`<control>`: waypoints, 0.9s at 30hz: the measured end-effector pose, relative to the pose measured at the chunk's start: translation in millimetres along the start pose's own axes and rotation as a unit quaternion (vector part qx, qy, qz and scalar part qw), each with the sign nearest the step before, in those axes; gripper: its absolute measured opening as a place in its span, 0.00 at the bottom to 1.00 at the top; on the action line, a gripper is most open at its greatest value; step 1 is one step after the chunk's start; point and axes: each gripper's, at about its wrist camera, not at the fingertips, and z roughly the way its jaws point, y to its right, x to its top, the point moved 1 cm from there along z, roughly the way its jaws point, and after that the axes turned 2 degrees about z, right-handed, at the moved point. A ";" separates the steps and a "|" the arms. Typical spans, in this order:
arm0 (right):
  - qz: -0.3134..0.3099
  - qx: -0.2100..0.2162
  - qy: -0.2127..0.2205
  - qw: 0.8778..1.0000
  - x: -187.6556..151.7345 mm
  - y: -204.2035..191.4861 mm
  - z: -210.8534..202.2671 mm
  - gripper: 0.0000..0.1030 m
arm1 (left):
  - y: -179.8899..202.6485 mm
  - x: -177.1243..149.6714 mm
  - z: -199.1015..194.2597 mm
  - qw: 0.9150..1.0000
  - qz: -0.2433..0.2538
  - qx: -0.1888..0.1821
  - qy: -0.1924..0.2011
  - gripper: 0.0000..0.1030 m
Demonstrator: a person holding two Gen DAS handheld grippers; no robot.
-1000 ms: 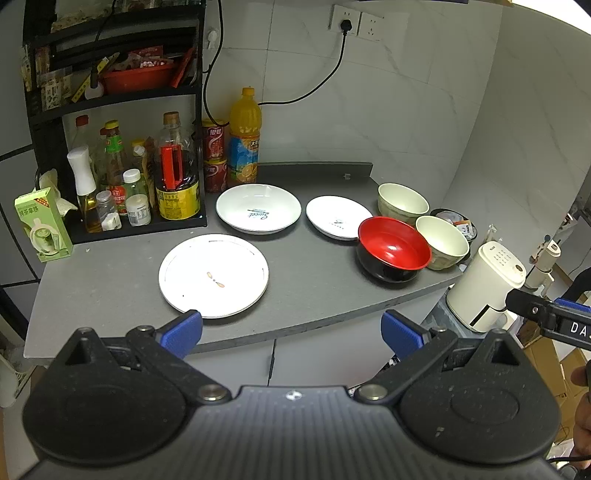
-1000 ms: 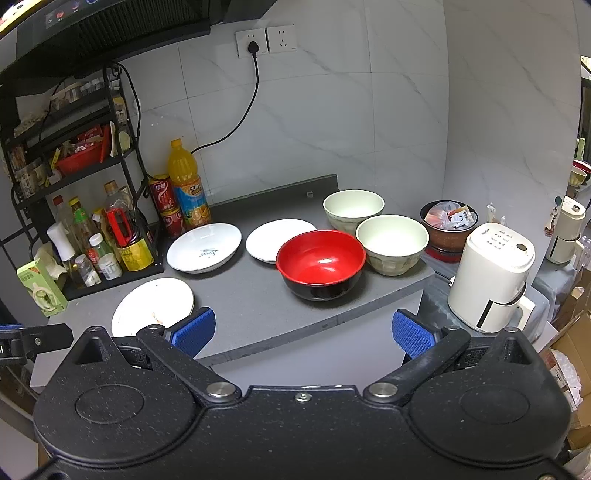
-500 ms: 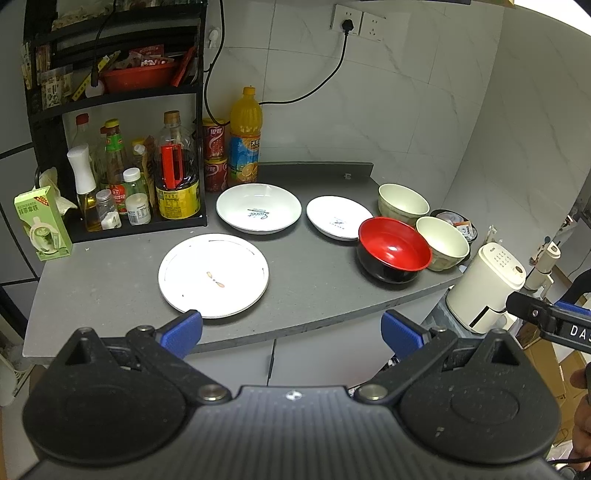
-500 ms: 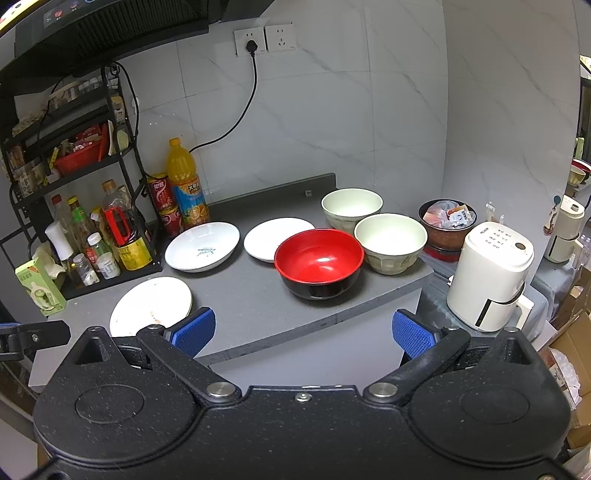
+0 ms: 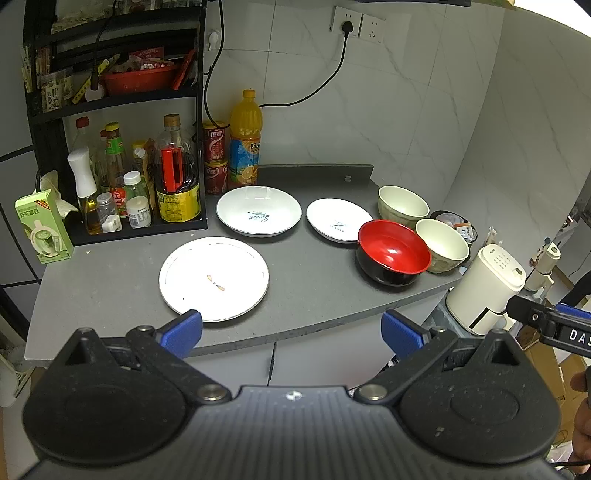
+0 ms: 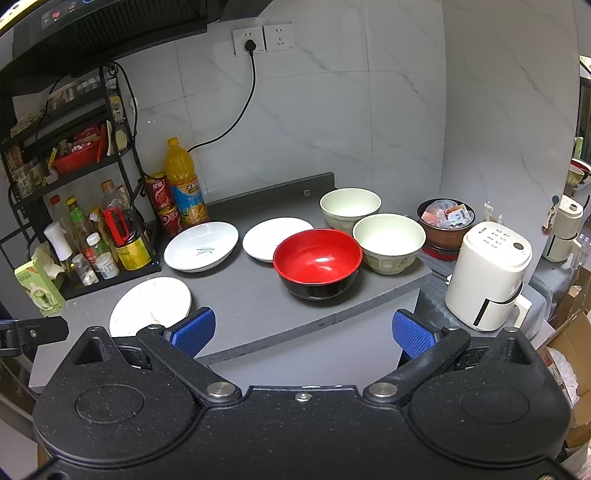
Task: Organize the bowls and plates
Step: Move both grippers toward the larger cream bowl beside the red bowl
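Black condiment rack point(image 5: 110, 122) crowded with bottles at ten o'clock, orange juice bottle point(image 5: 244, 142) and stacked red cans point(image 5: 214, 158) just beside it, green carton point(image 5: 42, 230) at nine o'clock, white kettle point(image 5: 484, 288) at three o'clock, wall sockets point(image 5: 356, 26) at twelve.

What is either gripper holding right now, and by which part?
Nothing is held. The left gripper and the right gripper are both open with empty space between their fingers, short of the counter. All plates and bowls sit untouched on it.
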 end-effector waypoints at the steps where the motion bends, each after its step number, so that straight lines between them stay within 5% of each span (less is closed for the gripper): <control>1: -0.001 0.001 0.000 1.000 -0.1 0.1 -0.1 1.00 | 0.0 0.7 0.1 1.000 0.000 0.000 0.001 0.99; 15: 0.003 0.016 -0.022 1.000 11.7 1.4 13.8 1.00 | 3.6 9.6 5.7 1.000 -0.015 0.003 -0.007 0.99; 27: 0.020 0.000 -0.025 0.999 35.4 0.6 55.4 1.00 | -0.9 43.6 52.9 1.000 -0.019 -0.008 -0.020 0.99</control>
